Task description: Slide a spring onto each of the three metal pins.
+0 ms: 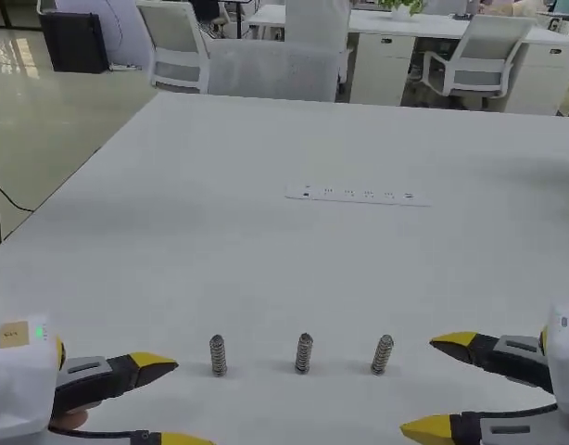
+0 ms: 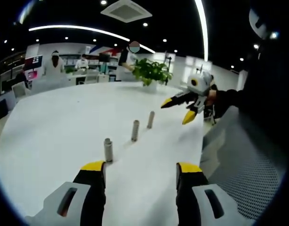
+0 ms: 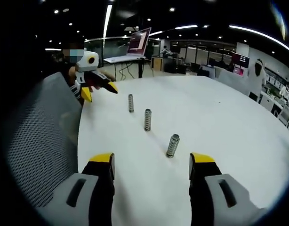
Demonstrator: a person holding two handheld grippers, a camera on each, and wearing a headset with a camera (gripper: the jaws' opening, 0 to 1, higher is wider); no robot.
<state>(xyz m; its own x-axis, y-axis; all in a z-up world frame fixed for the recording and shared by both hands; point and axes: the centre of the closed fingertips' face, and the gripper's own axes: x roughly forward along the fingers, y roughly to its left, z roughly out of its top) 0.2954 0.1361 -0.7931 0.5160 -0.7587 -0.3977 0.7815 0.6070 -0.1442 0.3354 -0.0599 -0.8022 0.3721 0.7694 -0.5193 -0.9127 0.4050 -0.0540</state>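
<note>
3 springs point(image 1: 304, 353) upright — left gripper view has plant point(image 2: 151, 70), maybe potted.

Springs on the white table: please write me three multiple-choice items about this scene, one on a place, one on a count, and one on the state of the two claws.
1. Where do the springs stand?
A. in a row between the two claws
B. in a heap at the far edge of the table
C. inside a tray

2. How many springs stand upright on the table?
A. one
B. three
C. five

3. In what state are the left claw and the right claw?
A. both open and empty
B. both shut on a spring
C. left shut, right open

Answers:
1 A: in the head view the row lies between the two claws.
2 B: three springs show in each of the three views.
3 A: each gripper view shows a wide gap between its own jaws, with nothing held in it.
</note>
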